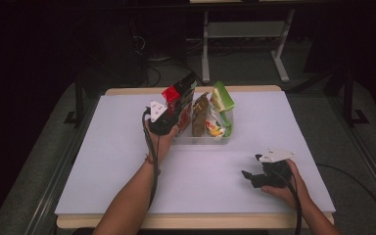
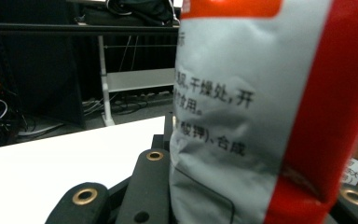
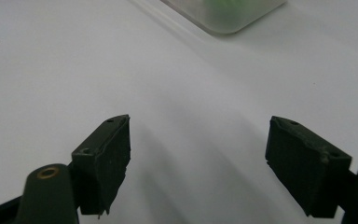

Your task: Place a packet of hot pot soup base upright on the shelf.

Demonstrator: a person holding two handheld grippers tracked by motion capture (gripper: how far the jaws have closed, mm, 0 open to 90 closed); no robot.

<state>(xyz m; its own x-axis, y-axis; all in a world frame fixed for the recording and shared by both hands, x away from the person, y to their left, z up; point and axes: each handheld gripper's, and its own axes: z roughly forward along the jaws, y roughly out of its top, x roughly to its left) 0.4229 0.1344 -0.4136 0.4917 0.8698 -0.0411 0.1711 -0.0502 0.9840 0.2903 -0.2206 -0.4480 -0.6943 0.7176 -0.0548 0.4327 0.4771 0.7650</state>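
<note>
Snack packets stand upright in a clear tray (image 1: 225,138) at the far middle of a white desk (image 1: 103,161), where a person seated at the near edge works with a hand-held gripper in each hand. The left gripper (image 1: 169,115) is at the tray's left end, its jaws clenched on a red and silver packet (image 1: 180,95) that stands tilted at that end of the row; the left gripper view shows the packet (image 2: 261,116) pinched between the black jaws, its silver back printed with dark characters and edged in red. Beside it in the tray stand a brown packet (image 1: 199,115) and a green packet (image 1: 222,98), the green one leaning right. The right gripper (image 1: 248,175) rests low on the desk near its front right, well apart from the tray, jaws released and spread over bare white surface.
</note>
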